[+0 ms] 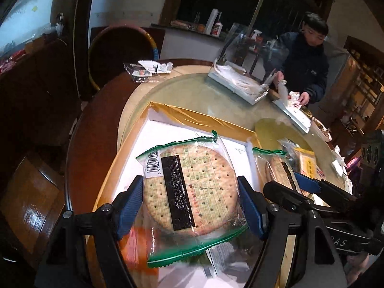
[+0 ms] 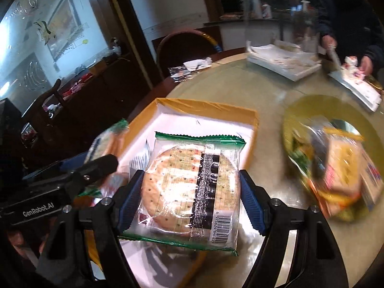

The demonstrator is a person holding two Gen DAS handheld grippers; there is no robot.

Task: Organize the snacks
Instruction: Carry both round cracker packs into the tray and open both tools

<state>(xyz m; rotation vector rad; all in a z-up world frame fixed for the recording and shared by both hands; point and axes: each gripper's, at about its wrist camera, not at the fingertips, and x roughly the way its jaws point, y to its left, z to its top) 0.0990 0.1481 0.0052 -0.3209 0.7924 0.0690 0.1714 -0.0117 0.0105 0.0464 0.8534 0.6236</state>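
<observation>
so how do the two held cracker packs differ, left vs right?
The left pack has its barcode at the far end, black strip left of centre; the right pack has its barcode at the near end, strip right of centre. The left pack sits tilted in the left gripper; the right pack sits squarer in the right gripper. Shared: round crackers, clear wrap with green edges, held by the sides over the box.

Home dining room: round wooden table (image 1: 96, 120) with glass turntable (image 1: 192, 96), dark wood chair (image 1: 120, 48) upper left, sideboard (image 2: 79, 96) at left.
</observation>
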